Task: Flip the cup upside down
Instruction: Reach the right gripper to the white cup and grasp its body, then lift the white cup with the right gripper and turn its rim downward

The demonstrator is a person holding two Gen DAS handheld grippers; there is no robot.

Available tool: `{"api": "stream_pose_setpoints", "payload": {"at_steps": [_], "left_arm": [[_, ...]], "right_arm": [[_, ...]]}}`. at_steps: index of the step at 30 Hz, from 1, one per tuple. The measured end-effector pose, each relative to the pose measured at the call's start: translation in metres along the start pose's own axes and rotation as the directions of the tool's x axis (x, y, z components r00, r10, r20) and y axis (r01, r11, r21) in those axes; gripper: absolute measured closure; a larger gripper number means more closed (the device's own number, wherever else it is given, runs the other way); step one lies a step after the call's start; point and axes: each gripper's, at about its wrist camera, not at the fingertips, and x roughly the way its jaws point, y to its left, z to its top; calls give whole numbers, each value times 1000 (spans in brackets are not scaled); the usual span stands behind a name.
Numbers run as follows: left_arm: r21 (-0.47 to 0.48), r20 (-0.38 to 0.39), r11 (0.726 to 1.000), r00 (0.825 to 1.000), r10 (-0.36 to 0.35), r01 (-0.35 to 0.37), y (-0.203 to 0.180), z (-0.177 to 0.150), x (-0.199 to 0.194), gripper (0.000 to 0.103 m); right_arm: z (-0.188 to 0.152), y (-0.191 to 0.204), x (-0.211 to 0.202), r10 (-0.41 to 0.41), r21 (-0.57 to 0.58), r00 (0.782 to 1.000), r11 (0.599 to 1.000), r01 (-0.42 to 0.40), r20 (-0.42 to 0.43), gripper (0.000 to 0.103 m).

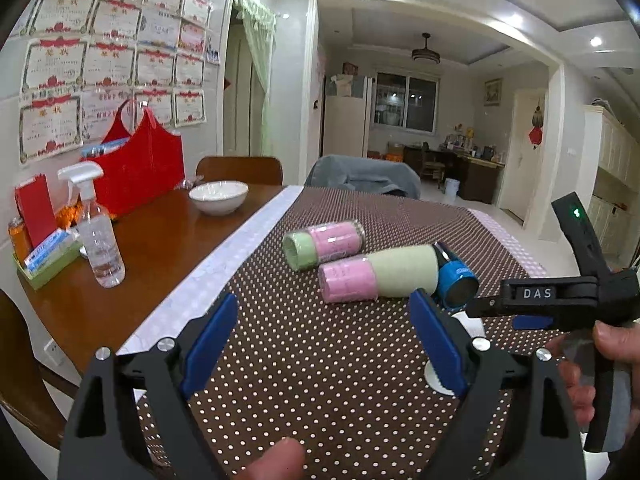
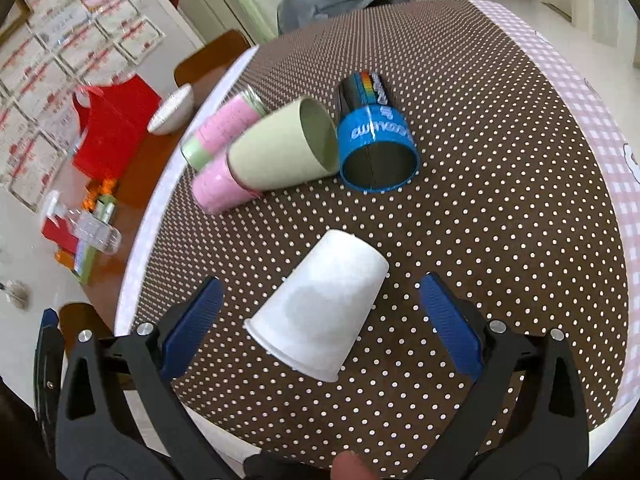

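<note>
On the polka-dot tablecloth (image 2: 480, 160), a white paper cup (image 2: 320, 312) stood mouth-down between the right gripper (image 2: 320, 320)'s wide, untouching fingers, apparently just set there. Beyond lay green-and-pink tumblers (image 2: 256, 152). The left gripper (image 1: 324, 344) waited open, empty.

White bowl (image 1: 218, 197), spray bottle (image 1: 95, 232), red bag (image 1: 138, 168), blue tin (image 2: 376, 152), what look like certificates (image 1: 80, 64) on wall

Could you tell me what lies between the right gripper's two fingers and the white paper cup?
Nothing but bare dotted tablecloth. In the right wrist view, the white cup sits between the open fingers of the right gripper, with cloth showing on either side and neither pad touching it.
</note>
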Motion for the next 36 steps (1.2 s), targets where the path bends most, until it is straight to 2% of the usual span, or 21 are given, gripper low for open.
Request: {"api": "stream_pose_setpoints", "payload": {"at_steps": [7,12,21,23,26,33,36], "left_arm": [[-27,-65,999,998,16,-17,10,-16,26,17],[-50,-86,999,996,9,-14,19,-24,35,17],[-71,-90,997,996,6,-12,27,-26,38,17],[-73,-88,997,996,2,-9,27,-25,38,17],[-72,-88,997,996,-2,-5,26,-25,38,17],[-60,-85,998,996,-8,3,18,-24,35,17],[-50,-85,999,996,-16,12,12,-23,33,17]], "right_arm": [[9,-3,32,-65,44,993,997,70,-100,18],[18,-7,54,-30,113,979,992,53,-201,24],[29,0,79,-26,137,956,988,69,-292,32],[33,7,79,-50,103,959,991,81,-281,37],[35,14,78,-37,72,962,996,59,-271,41],[26,12,53,4,17,984,1000,-1,-176,43],[20,5,37,45,11,991,999,-44,-126,43]]}}
